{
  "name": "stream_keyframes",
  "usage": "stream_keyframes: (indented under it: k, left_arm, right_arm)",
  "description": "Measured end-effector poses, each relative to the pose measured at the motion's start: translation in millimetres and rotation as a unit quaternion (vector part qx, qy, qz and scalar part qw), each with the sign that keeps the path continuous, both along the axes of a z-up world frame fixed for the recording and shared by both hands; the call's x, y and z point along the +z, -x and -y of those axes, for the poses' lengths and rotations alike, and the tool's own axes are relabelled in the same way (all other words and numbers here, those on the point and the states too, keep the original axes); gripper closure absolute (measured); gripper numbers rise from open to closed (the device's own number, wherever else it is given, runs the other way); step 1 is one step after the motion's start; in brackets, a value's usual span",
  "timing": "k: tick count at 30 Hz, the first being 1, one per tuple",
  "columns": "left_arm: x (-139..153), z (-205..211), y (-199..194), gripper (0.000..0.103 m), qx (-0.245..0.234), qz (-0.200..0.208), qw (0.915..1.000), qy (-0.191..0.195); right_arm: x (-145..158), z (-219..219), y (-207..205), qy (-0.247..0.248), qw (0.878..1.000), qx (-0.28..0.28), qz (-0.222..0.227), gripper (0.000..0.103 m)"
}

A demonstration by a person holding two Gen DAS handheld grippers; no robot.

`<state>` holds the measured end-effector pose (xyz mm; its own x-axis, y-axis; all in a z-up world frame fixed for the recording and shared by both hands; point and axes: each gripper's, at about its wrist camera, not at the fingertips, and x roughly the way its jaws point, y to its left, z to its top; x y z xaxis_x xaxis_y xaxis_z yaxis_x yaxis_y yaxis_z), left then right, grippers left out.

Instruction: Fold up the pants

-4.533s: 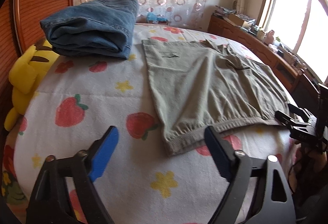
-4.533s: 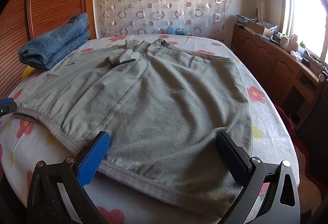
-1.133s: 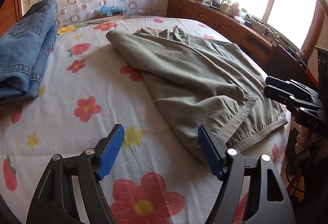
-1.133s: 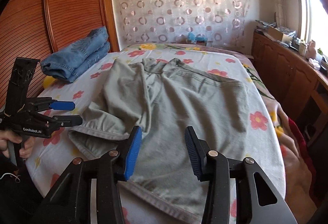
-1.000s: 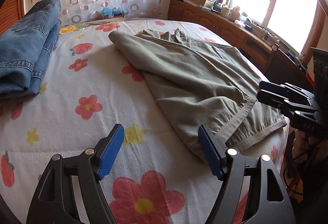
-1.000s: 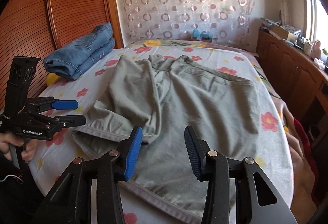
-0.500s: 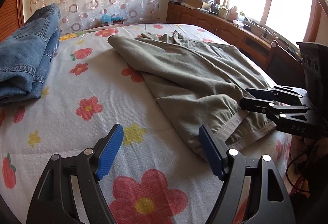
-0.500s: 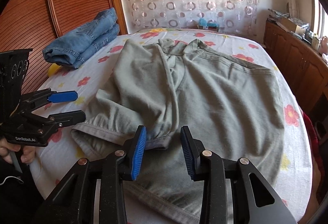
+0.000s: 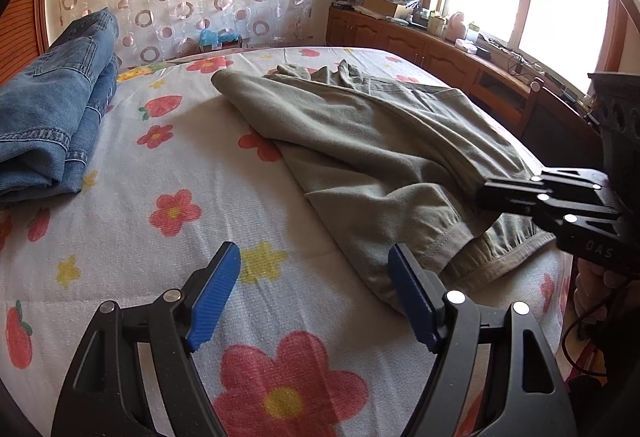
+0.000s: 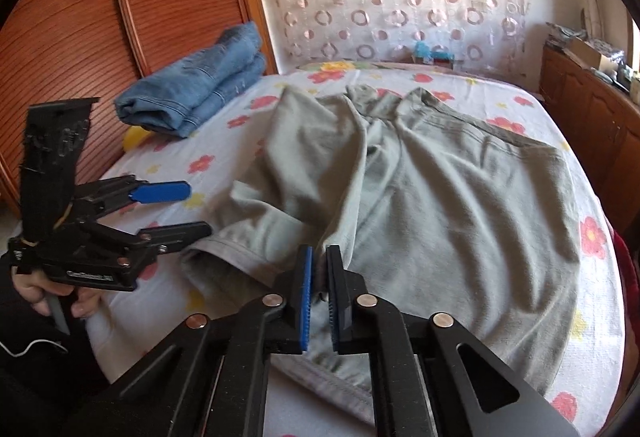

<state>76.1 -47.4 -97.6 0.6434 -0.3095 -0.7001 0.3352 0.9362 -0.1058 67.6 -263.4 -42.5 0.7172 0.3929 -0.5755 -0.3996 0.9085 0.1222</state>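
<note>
The grey-green pants [image 10: 460, 197] lie spread over the flowered bedspread [image 9: 160, 173], one leg thrown across the other so its cuff sits at about seven o'clock in the right wrist view, directly ahead of the right gripper [image 10: 319, 293]. That gripper's blue pads have just been closing, and now they stand nearly together with a fold of the pants fabric pinched between them (only a thin sliver of cloth shows in the gap). The left gripper [image 9: 316, 293] hovers with its fingers spread wide and nothing between them; from its own camera the folded-over cuff lies just beyond its right-hand finger at roughly four o'clock, apart from the pad. In the right wrist view the left gripper shows at nine o'clock, gripped by a hand [image 10: 60, 297] whose sleeve runs off the edge. A stack of folded jeans [image 10: 192, 97] rests at ten o'clock, well apart from the pants, with something yellow [image 10: 136, 137] tucked under it that is too hidden to name. The waistband at the far end is bunched and hard to read.
</note>
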Motion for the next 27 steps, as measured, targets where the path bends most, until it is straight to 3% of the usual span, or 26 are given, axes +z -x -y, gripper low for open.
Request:
stream_keyframes:
  k: [11,27]
  left_arm:
    - [6,-6,0,0.026,0.020,-0.007,0.9998,0.008]
    - [35,11,-9,0.026,-0.004,0.023,0.9996,0.017]
  right_arm:
    - [26,1,35,0.036,0.996,-0.027,0.083,0.098]
    - [39,17,70,0.053,0.987,-0.089,0.123,0.098]
